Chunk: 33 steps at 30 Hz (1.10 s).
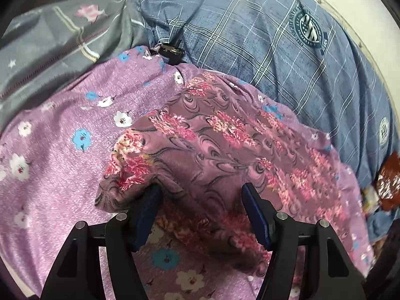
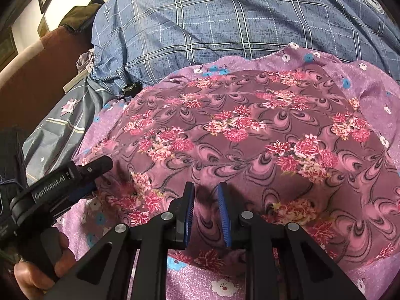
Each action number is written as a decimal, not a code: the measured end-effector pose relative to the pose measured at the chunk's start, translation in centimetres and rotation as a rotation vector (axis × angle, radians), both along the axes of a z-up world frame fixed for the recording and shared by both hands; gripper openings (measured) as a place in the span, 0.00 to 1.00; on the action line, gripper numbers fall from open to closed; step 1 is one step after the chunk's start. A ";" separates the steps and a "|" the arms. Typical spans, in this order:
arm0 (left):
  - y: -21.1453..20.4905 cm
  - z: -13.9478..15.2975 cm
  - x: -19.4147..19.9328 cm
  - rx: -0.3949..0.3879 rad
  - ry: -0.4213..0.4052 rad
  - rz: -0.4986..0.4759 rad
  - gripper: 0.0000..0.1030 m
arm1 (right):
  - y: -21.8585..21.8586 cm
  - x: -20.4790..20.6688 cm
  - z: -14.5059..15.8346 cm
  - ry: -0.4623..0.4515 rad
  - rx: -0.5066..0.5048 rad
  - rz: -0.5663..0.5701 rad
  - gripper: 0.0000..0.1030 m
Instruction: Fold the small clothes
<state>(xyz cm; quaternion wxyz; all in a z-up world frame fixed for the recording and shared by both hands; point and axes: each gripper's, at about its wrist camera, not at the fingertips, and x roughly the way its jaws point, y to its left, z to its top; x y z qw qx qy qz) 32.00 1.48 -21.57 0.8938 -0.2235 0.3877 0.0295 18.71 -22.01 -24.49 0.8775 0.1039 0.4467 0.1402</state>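
Observation:
A small mauve garment with pink flower clusters [image 1: 212,137] [image 2: 250,130] lies on a lilac cloth with white and blue flowers [image 1: 62,130] [image 2: 370,82]. My left gripper [image 1: 200,190] is open, its blue pads on either side of the garment's near edge; the left pad [image 1: 147,207] sits under a lifted corner. It also shows in the right wrist view [image 2: 97,175] at the garment's left corner. My right gripper [image 2: 205,195] has its jaws a narrow gap apart over the garment's near edge, with cloth between the pads.
A blue plaid sheet with round emblems [image 1: 287,50] [image 2: 212,25] covers the bed behind. A grey flowered cloth [image 1: 62,37] lies at the left. A small black object [image 1: 171,48] sits at the lilac cloth's far edge. A reddish packet [image 1: 388,180] lies at the right.

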 end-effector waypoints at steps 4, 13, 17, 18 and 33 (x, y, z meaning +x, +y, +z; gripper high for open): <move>-0.7 0.7 -0.8 0.070 -0.006 -0.002 0.63 | -0.1 0.1 0.0 -0.004 0.001 -0.012 0.21; -2.0 1.0 -1.3 0.181 -0.010 -0.020 0.63 | 0.0 0.1 0.1 -0.006 -0.027 -0.014 0.25; -2.4 1.2 -1.5 0.206 -0.022 -0.022 0.63 | -0.3 0.1 0.2 -0.009 -0.018 -0.023 0.25; -2.4 1.2 -1.6 0.206 -0.020 -0.022 0.63 | -0.3 0.1 0.2 -0.010 -0.018 -0.023 0.25; -1.8 0.7 -1.1 0.190 0.025 -0.022 0.65 | 0.0 0.1 0.0 -0.007 -0.034 -0.014 0.25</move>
